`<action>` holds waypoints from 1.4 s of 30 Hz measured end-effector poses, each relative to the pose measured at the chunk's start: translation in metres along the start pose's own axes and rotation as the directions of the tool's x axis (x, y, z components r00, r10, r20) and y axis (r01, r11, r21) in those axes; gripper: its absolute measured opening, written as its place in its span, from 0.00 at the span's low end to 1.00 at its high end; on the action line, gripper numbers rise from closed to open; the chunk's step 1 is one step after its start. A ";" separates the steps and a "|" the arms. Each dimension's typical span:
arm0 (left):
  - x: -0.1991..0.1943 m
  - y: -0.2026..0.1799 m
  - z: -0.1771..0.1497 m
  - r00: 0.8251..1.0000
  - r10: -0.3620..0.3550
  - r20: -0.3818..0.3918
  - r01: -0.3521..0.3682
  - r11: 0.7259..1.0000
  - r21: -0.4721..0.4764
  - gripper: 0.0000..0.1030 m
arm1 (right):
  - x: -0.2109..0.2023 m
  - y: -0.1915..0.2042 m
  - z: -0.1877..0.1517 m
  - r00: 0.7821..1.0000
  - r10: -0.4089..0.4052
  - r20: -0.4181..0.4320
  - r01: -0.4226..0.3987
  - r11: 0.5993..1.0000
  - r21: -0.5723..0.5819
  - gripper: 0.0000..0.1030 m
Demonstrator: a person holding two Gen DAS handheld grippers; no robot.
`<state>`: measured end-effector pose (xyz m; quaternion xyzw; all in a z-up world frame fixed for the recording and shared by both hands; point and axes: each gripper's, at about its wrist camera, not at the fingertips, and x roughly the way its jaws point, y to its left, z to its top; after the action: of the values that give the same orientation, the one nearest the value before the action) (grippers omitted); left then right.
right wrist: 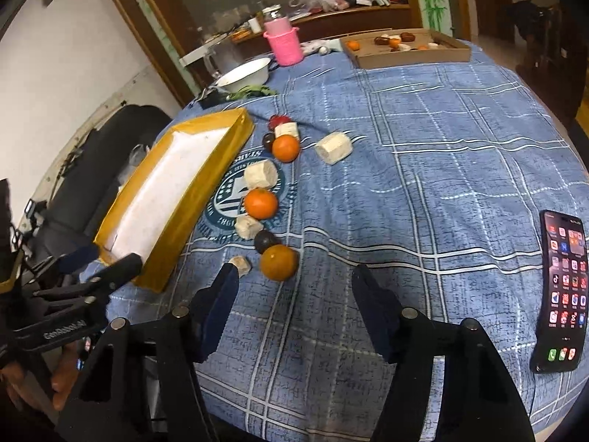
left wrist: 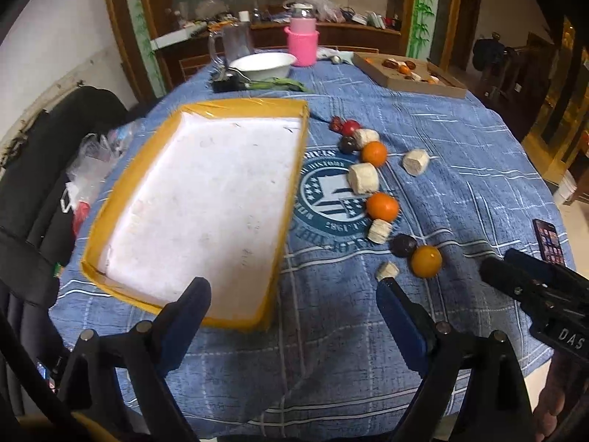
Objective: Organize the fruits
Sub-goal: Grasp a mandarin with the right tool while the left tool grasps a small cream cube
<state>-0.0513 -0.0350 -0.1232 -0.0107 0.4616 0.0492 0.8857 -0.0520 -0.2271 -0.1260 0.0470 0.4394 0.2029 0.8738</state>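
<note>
Blue-checked surface [right wrist: 423, 169] carrying fruits [right wrist: 260, 203] at 11 o'clock, beside yellow tray [left wrist: 110, 228]. Left gripper [left wrist: 294, 294] and right gripper [right wrist: 294, 283] both spread wide, grasping nothing.

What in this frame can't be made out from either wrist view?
- Cardboard tray contents: too small and far in both views to name each piece.
- Near inner wall of the yellow box: right view, hidden by its own rim.
- Small pale chunk: partly covered by the right claw finger.
- Phone: left view, cut by the right claw.
</note>
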 end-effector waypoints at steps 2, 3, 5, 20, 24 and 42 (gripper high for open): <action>0.001 -0.002 -0.001 1.000 0.001 0.005 -0.001 1.000 0.007 0.90 | 0.001 0.003 -0.001 1.000 0.013 -0.013 -0.014 1.000 -0.005 0.51; 0.001 -0.003 -0.001 1.000 0.007 0.006 -0.007 1.000 0.014 0.90 | 0.000 0.005 -0.002 1.000 0.017 -0.016 -0.017 1.000 -0.006 0.50; 0.003 -0.005 -0.001 1.000 0.017 0.001 -0.017 0.999 0.029 0.90 | 0.001 0.009 -0.002 1.000 0.016 -0.019 -0.016 1.000 -0.013 0.50; 0.006 -0.004 -0.009 0.999 0.033 -0.018 -0.032 0.998 0.046 0.89 | 0.003 0.017 -0.003 1.000 0.005 -0.030 -0.006 1.000 -0.026 0.47; 0.006 0.000 -0.012 0.999 0.027 -0.026 -0.026 0.999 0.038 0.88 | 0.006 0.017 -0.006 0.999 0.011 -0.035 -0.011 1.000 -0.020 0.46; 0.007 0.000 -0.014 0.998 -0.042 -0.051 0.043 0.999 0.026 0.74 | 0.054 0.016 -0.004 0.998 -0.012 -0.057 0.010 1.000 -0.025 0.34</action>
<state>-0.0588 -0.0356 -0.1376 -0.0099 0.4842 0.0239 0.8746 -0.0315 -0.1916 -0.1650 0.0280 0.4621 0.2046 0.8625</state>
